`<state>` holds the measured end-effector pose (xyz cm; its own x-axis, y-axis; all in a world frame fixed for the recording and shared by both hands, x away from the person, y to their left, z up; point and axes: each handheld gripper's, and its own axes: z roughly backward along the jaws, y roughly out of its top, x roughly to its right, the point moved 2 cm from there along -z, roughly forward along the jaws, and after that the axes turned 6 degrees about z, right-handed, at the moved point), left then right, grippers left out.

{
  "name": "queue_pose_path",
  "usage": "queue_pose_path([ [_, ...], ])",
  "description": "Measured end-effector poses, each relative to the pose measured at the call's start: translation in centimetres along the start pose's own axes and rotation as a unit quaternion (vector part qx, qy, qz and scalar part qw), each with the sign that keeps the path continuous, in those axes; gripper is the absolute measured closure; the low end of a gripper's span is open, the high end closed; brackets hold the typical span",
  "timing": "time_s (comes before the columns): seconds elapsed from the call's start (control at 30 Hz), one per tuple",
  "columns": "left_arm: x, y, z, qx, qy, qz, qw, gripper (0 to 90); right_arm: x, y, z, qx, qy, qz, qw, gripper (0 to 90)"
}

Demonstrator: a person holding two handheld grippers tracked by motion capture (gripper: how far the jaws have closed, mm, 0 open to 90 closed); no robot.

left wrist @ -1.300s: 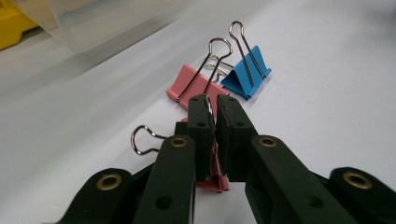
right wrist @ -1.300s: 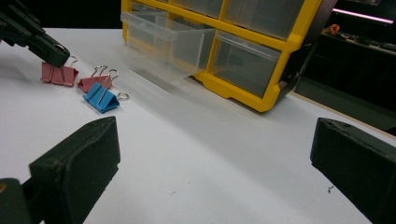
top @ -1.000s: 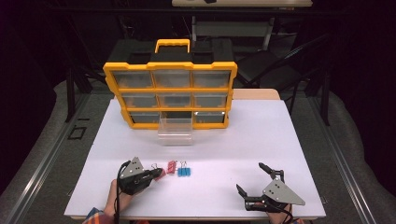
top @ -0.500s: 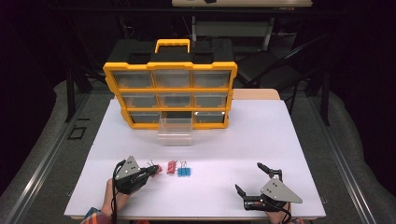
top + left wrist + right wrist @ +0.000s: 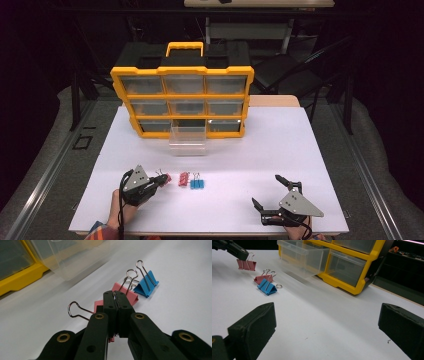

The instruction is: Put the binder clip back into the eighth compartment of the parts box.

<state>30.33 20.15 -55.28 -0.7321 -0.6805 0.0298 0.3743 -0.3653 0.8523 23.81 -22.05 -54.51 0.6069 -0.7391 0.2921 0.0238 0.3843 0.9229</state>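
Dark room all round, and a white desk (image 5: 280,150) with the yellow organiser (image 5: 182,100) standing at its far edge. From the high view, one clear drawer (image 5: 188,141) is pulled out of the organiser's bottom row, middle slot, and rests on the desk in front of it. Nearer you than that drawer lie a red clip (image 5: 184,179) and a blue clip (image 5: 197,183), side by side. Your left tool (image 5: 159,181) is just left of them with a pink clip (image 5: 166,178) at its tip. Your right tool (image 5: 272,192) sits well off to the right of the drawer, jaws spread, nothing in them.

Over to the left gripper view: your jaws are clamped together on the pink clip's wire handle (image 5: 114,295), its body (image 5: 99,305) tucked behind the left jaw. The drawer (image 5: 72,257) is up ahead.

Right gripper view now: both pads stand wide apart over bare desk, and across the way the pink clip (image 5: 246,264) hangs from your left tool (image 5: 241,254), apparently just clear of the surface.

So the pick looks done. My read: next comes the carry, so lift it higher, swing it over the drawer's front wall, and only then release. Keep that thin wire handle from twisting out.
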Motion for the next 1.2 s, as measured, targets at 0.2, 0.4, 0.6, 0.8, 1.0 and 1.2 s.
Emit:
queue_pose_path([
  [0.2, -0.7, 0.3, 0.0, -0.002, 0.003, 0.004, 1.0, 88.3, -0.1, 0.0, -0.1, -0.001, 0.002, -0.001, 1.0, 1.0],
  [0.4, -1.4, 0.5, -0.3, -0.009, 0.005, 0.011, 0.9999, 88.3, 0.0, -0.2, -0.1, -0.004, 0.005, -0.004, 1.0, 1.0],
  [0.6, -1.6, 1.1, -0.6, -0.016, 0.007, 0.01, 0.9998, 88.3, 0.0, -0.1, 0.1, -0.003, 0.01, -0.004, 0.9999, 0.9],
  [0.8, -2.0, 2.1, -0.5, -0.01, 0.009, 0.009, 0.9999, 88.3, -0.1, -0.2, -0.1, -0.006, 0.014, -0.004, 0.9999, 0.8],
  [1.0, -2.5, 3.0, -0.2, -0.011, 0.011, 0.012, 0.9998, 88.3, -0.1, -0.2, -0.3, -0.012, 0.016, -0.004, 0.9998, 0.8],
  [1.2, -3.2, 4.1, 0.2, -0.018, 0.019, 0.018, 0.9995, 88.3, 0.0, -0.4, -0.4, -0.016, 0.017, -0.007, 0.9997, 0.8],
])
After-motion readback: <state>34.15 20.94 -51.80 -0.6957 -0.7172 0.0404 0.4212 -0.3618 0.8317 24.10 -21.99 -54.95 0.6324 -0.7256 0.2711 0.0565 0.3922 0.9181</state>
